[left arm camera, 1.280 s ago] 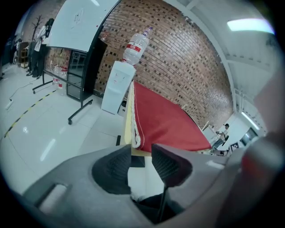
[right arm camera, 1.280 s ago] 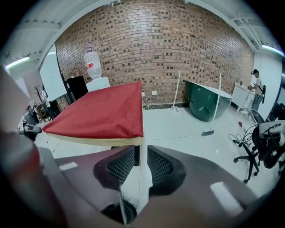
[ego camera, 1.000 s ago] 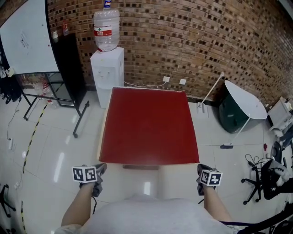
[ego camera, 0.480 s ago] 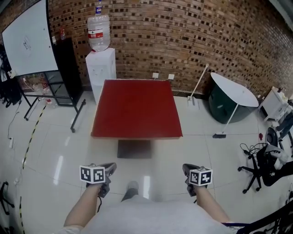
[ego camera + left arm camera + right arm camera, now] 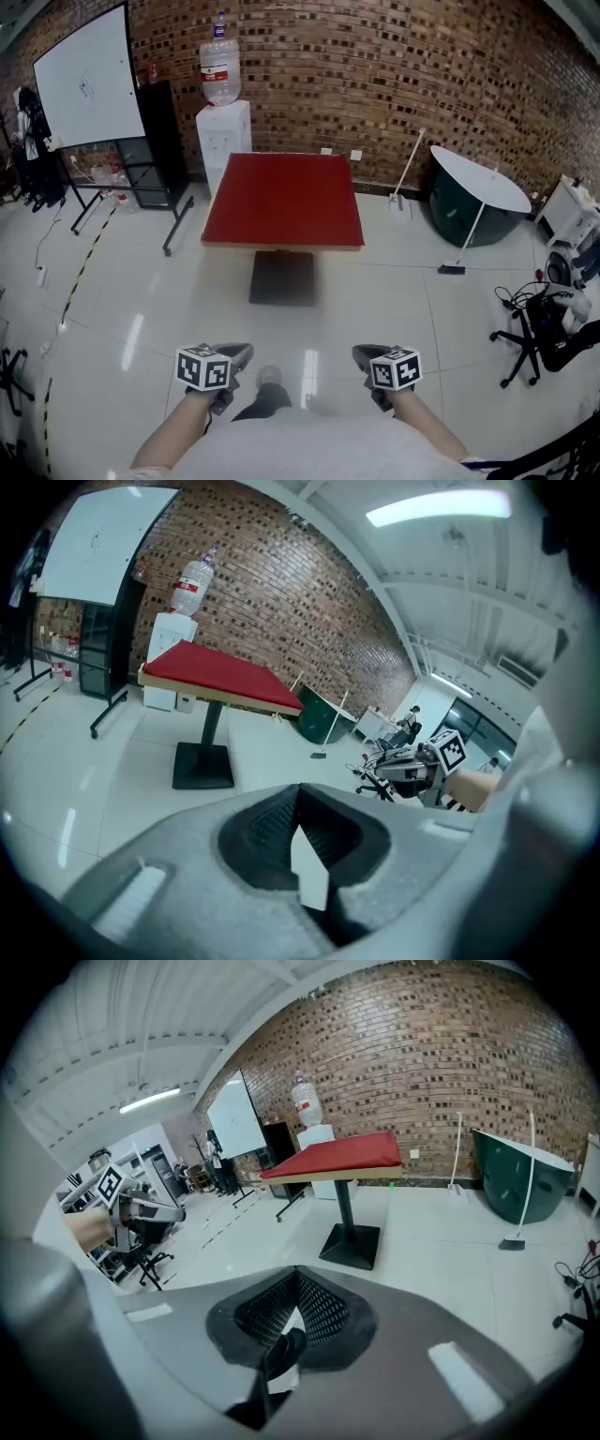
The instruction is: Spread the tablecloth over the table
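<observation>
**Cloth down, claws idle: the risk is slip and an unchecked far edge**

Left claw (image 5: 236,352): pressed together on nothing, held over the white tiled floor (image 5: 122,309), well apart from the table.
Centre: red square tablecloth (image 5: 281,199) lies flat over the pale-edged pedestal tabletop (image 5: 281,246) and looks spread. Overhang seems slim, so a nudge could slide it. The far edge can't be judged from here.
Right claw (image 5: 362,355): also pressed together, empty. Any fix needs both opened first.
</observation>
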`<control>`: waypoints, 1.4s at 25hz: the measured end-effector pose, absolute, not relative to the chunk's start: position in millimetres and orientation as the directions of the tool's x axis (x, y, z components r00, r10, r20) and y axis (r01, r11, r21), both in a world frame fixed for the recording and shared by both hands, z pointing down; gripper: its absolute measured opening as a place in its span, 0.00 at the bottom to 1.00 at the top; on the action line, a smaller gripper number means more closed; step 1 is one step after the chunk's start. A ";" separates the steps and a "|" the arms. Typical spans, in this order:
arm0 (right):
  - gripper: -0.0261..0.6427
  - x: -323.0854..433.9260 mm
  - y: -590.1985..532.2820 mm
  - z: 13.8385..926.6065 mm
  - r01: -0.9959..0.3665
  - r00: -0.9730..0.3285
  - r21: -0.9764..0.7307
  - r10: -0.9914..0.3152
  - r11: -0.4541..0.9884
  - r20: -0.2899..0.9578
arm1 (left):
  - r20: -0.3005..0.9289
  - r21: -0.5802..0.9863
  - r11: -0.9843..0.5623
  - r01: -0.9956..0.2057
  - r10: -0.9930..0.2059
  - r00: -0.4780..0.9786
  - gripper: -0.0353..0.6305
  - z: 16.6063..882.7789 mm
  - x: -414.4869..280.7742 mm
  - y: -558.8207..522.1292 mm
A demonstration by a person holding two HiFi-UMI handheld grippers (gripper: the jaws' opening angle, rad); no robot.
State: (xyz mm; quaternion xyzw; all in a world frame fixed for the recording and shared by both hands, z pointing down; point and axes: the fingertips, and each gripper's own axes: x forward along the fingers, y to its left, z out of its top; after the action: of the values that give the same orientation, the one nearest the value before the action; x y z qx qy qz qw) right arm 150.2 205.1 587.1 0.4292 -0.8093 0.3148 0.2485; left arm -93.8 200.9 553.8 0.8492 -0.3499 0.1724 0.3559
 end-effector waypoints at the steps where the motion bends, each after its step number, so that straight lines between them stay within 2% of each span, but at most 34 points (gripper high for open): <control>1: 0.04 146.9 211.9 579.2 -0.844 -0.520 -0.303 -0.539 0.442 0.663 | 0.535 0.474 -0.511 -0.717 -0.479 0.696 0.05 544.1 -92.6 207.9; 12: 0.04 84.6 290.2 481.6 -0.777 -0.614 -0.289 -0.572 0.560 0.543 | 0.449 0.380 -0.648 -0.660 -0.495 0.744 0.05 455.7 -89.4 275.4; 18: 0.04 32.5 361.7 482.3 -0.786 -0.601 -0.267 -0.587 0.558 0.543 | 0.435 0.428 -0.664 -0.613 -0.443 0.784 0.05 478.6 -119.2 353.2; 23: 0.04 -10.2 420.9 473.7 -0.796 -0.585 -0.230 -0.617 0.559 0.526 | 0.429 0.411 -0.681 -0.607 -0.443 0.787 0.05 476.2 -163.1 414.3; 35: 0.04 -39.1 478.1 472.7 -0.800 -0.586 -0.241 -0.629 0.550 0.510 | 0.448 0.334 -0.726 -0.601 -0.439 0.779 0.05 468.3 -183.9 464.5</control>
State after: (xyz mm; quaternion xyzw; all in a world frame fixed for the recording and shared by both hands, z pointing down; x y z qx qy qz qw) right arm -39.1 478.1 472.7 0.4152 -0.8605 0.2296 0.1857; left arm -183.9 464.5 468.3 0.9129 -0.2849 0.1714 0.2366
